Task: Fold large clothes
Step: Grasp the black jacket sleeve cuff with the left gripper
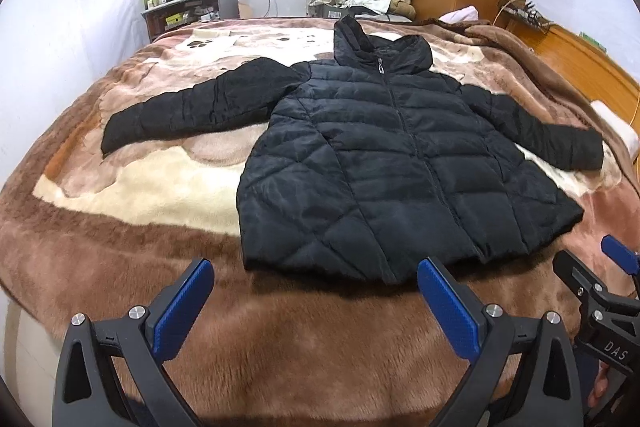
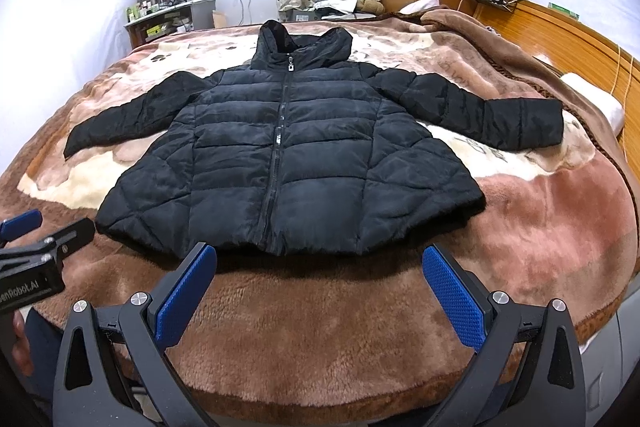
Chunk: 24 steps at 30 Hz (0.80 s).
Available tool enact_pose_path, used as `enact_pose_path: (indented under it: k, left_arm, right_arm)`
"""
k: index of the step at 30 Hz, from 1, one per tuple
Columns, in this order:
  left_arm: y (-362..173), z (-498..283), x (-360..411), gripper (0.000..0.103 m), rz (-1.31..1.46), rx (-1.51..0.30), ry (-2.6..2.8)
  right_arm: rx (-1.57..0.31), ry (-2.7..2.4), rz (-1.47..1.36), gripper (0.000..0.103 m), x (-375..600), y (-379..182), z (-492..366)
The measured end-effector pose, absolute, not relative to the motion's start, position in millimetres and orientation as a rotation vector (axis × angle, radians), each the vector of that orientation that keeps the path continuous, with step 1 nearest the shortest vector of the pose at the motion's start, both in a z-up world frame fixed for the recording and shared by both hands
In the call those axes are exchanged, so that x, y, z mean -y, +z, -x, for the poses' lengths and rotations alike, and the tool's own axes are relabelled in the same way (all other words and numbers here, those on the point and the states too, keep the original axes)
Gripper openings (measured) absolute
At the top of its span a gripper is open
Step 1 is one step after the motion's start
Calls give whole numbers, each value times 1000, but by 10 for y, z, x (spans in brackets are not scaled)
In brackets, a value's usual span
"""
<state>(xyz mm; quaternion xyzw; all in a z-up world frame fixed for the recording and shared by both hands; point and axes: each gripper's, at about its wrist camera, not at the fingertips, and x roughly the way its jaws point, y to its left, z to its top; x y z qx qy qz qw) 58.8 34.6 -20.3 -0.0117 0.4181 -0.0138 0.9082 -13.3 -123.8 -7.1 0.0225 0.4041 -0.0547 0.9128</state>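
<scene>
Black puffer jacket (image 2: pixel 280 163) flat on bed (image 2: pixel 320 327), zipped, sleeves spread. No fold begun. Left tongs (image 1: pixel 316 303), right tongs (image 2: pixel 320 291) apart, empty, near hem. Next, likely: grip 1 sleeve, fold inward.

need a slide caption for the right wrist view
Open right gripper hovers over the brown blanket, short of the hem of a zipped black puffer jacket laid flat, sleeves spread.

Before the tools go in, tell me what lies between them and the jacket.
Nothing visible does. The left tool and right tool both hang open above bare brown blanket, just short of the black jacket. Its hem faces them, and both sleeves lie spread out flat with nothing on top.
</scene>
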Motion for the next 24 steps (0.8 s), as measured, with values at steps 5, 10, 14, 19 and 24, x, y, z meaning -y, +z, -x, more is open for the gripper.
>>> enact_pose_path:
  k: [5,10,14,19,24]
  left_arm:
    - [-248,-1069,-707,103,90,-864,-57]
    - [-288,-1572,-1133,103,96,-845,-26]
    - [-368,-1953,-1552,103,196,-859,14]
    - [-518,-2422,-2109,103,275,-850,138]
    - [-730,-2798,-2742,103,380,-876,272]
  right_arm:
    - [-817,-32,-92,102,1202,-91,-302]
    - [-790,16,-123,102,1138,-127,-828]
    - [-784,38,-66,102,999,-204,-1263]
    - [-796,121,-63,102,866,-337,-1733]
    - [-821,141,-19,102,678,-452,-2108]
